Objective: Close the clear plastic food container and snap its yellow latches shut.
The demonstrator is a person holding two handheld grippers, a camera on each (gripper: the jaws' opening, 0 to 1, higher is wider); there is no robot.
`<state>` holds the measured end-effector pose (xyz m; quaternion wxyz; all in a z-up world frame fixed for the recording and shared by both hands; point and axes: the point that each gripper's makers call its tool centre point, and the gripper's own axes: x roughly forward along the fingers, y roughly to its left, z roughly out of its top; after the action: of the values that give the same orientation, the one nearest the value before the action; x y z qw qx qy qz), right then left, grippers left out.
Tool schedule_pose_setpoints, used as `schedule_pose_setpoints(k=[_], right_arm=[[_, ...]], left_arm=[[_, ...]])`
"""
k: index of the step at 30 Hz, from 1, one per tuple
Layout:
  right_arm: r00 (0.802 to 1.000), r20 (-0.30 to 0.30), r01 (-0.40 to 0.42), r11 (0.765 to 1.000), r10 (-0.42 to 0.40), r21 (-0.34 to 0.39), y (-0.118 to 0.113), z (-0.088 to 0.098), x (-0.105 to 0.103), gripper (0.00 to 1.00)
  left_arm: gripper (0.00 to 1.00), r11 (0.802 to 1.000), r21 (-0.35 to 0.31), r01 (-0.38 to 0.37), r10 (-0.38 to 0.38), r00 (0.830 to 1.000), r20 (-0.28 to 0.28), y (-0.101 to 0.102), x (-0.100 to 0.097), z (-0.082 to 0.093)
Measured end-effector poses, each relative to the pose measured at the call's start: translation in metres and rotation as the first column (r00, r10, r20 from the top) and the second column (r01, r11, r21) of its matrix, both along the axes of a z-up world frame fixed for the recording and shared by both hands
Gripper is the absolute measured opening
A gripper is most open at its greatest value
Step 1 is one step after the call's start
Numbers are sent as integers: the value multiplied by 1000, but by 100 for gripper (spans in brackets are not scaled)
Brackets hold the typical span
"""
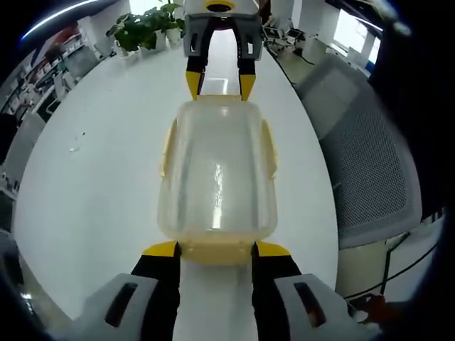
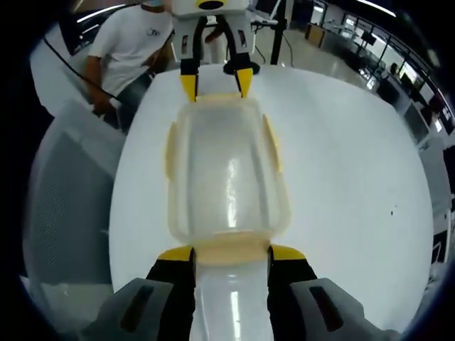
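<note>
The clear plastic container [image 1: 217,170] [image 2: 227,170] lies lengthwise on the white table [image 1: 92,177] [image 2: 355,177] with its lid on. Yellow latches run along its long sides [image 1: 168,145] [image 2: 272,142] and its two short ends. My left gripper [image 1: 217,249] is open at one end, its yellow-tipped jaws on either side of that end latch [image 1: 217,253]. At the opposite end my right gripper [image 2: 231,253] is open the same way around the other end latch [image 2: 231,249]. Each gripper faces the other across the container: right gripper [image 1: 220,87], left gripper [image 2: 215,84].
A grey mesh chair [image 1: 362,163] [image 2: 64,192] stands close to the table's edge. Potted plants [image 1: 146,28] sit at the table's far end. A person in a white shirt [image 2: 128,42] stands behind the left gripper. Desks and office gear fill the background.
</note>
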<state>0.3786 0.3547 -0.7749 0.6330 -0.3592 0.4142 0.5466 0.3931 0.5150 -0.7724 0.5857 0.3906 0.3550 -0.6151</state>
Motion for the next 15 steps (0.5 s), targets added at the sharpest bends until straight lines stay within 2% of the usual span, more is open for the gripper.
schedule_pose_setpoints(k=[15], right_arm=[[1000,1,2,1000,-2,-8,-21,6,-1,38]], left_arm=[[38,1000,-4,-6,6,1000,-3,-21,-3,8]])
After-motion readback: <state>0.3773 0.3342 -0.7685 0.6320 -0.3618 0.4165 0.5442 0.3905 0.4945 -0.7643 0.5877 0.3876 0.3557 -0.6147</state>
